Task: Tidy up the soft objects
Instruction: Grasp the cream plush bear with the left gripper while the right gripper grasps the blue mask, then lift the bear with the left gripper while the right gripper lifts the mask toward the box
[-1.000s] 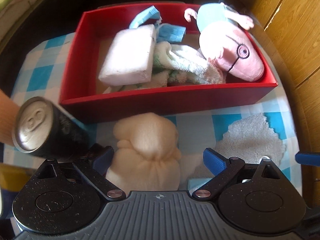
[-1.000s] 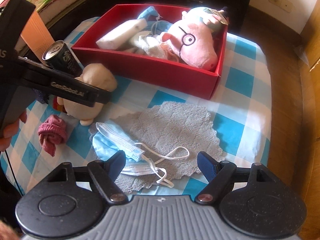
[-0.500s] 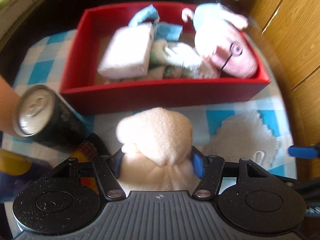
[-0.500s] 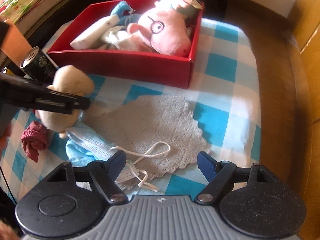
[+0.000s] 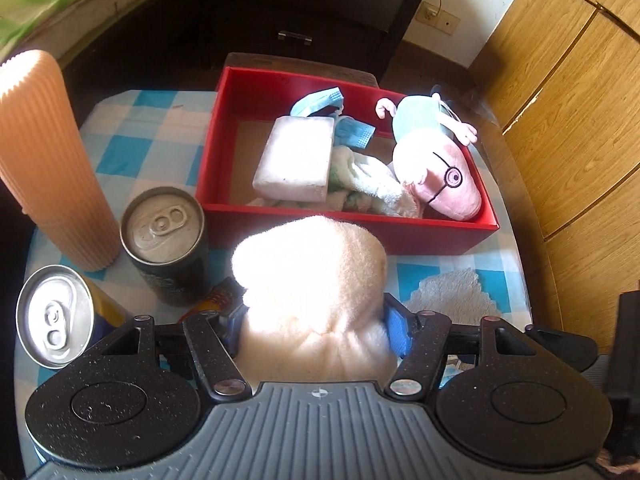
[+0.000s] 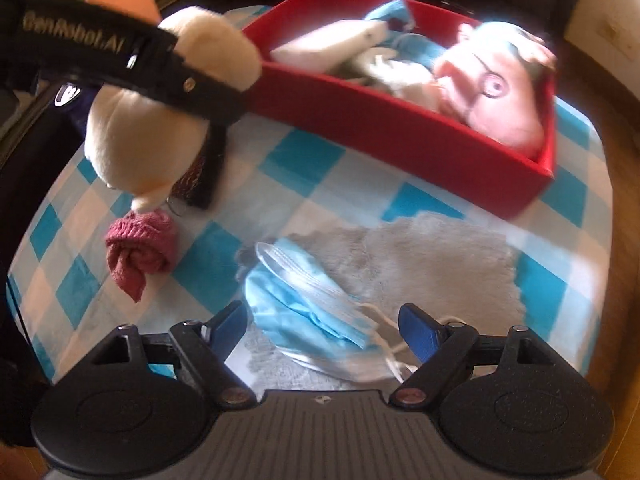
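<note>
My left gripper (image 5: pixel 316 326) is shut on a cream plush toy (image 5: pixel 312 280) and holds it above the checked cloth, in front of the red box (image 5: pixel 352 236). The right wrist view shows the toy (image 6: pixel 152 132) hanging from the left gripper, near the box (image 6: pixel 400 128). The box holds a pink pig plush (image 5: pixel 440 184), a white sponge block (image 5: pixel 296 160), a towel and a blue mask. My right gripper (image 6: pixel 324 326) is open just above a blue face mask (image 6: pixel 304 304) that lies on a grey cloth (image 6: pixel 432 264).
Two drink cans (image 5: pixel 168 240) (image 5: pixel 56 312) and a ribbed orange cylinder (image 5: pixel 44 160) stand left of the box. A rolled maroon sock (image 6: pixel 140 248) lies on the checked cloth under the hanging toy. Wooden cabinets (image 5: pixel 580 120) stand to the right.
My left gripper closed on the cream plush toy and lifted it off the cloth. My right gripper moved down and left toward the blue mask.
</note>
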Demonstrator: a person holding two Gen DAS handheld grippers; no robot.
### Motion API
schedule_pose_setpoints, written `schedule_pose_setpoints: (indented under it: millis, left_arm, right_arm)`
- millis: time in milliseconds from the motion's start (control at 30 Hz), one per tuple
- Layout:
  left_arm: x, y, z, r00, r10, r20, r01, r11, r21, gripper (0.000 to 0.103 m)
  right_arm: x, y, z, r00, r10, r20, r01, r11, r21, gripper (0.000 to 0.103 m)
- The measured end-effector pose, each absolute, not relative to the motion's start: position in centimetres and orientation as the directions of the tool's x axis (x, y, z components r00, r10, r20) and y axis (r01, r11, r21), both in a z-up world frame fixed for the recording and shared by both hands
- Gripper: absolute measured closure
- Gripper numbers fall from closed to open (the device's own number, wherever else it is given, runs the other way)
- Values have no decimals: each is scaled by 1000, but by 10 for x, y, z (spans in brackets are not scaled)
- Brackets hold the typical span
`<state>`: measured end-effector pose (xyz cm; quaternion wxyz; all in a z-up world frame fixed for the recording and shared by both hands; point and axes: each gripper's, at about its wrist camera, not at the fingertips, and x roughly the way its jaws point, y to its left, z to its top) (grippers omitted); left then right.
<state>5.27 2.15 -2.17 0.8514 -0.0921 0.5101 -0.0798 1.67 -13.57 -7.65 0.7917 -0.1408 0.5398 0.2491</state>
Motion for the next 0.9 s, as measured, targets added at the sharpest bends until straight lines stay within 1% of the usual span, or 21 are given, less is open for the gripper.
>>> schedule_pose_setpoints:
  millis: [33,67,100,133,200,367,433,533,667,833,867,900]
  left_arm:
    - [52,22,-22,464,-231,-855,44,970,-238,37]
    - [51,23,-22,464,-232,-855,47,970,-238,37]
    - [51,23,-21,464,-234,-854,50,970,-239,37]
    - [51,22,-21,463,-235,-854,53,970,-238,36]
    - [51,20,-20,462,-233,-856,57,971,-234,36]
    - [48,7,-21,452,-226,-863,98,974,-204,35]
    - [47,5,-23,448,-218,-867,106,976,-190,35]
    - [48,5,-23,448,-209,-869,105,978,-181,35]
    - [49,3,-16,462,-212,-861,103,977,-185,41]
    - [49,-4,-1,496,-205,-844,119,979,-167,43]
    - [49,-6,0,500,-190,-845,125,981,-147,43]
    - [48,-9,-2,502,-171,-848,132,984,-120,40]
  right_arm:
    - [18,-134,-81,278,236,-931,-540,840,51,48]
    - [19,-133,-85,255,234,-938,-532,844,66,60]
    - [20,-134,-88,241,229,-943,-525,848,72,66]
    - [18,-134,-89,245,221,-944,-528,847,61,75]
    - [17,-138,-90,256,211,-943,-527,848,47,77]
    - [21,-152,-83,255,247,-935,-491,866,95,86]
    - [20,-157,-68,295,264,-918,-490,867,92,86]
    - [21,-168,-45,332,318,-888,-469,872,137,87]
    - [25,-183,-22,391,340,-855,-431,889,156,87]
    - [26,-191,2,456,350,-818,-406,900,159,87]
    - [26,-193,5,466,352,-812,-403,901,160,87]
    - [25,-193,6,473,353,-807,-398,903,162,87]
